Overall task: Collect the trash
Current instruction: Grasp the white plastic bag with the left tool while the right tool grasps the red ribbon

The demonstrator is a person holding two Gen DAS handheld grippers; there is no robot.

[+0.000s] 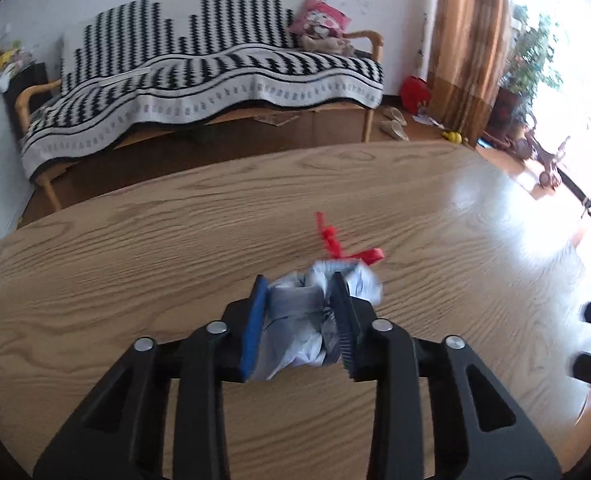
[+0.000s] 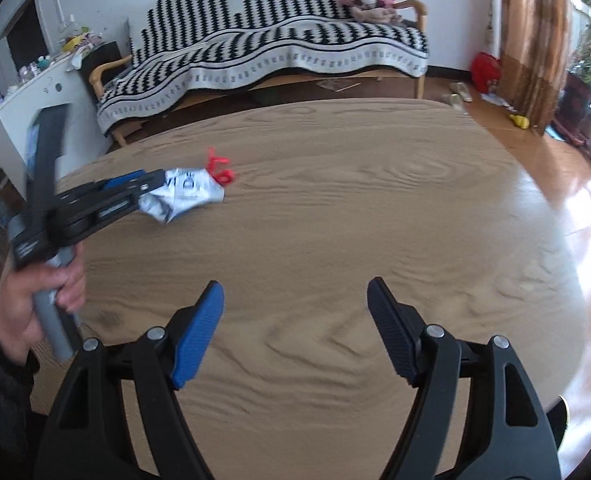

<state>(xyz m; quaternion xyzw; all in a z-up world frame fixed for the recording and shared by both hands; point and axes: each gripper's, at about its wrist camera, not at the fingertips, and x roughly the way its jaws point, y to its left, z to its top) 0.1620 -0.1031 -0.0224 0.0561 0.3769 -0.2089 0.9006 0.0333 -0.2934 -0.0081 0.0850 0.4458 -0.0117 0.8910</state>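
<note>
My left gripper is shut on a crumpled silver-white wrapper and holds it just above the wooden table. A red scrap lies on the table just beyond the wrapper. In the right wrist view the left gripper shows at the left with the wrapper in its fingers, the red scrap right behind it. My right gripper is open and empty over the near middle of the table.
A bench with a black-and-white blanket and a pink cushion stands behind the table. A white cabinet stands at the left. Curtain, plants and floor clutter are at the right. The table's edge curves off at the right.
</note>
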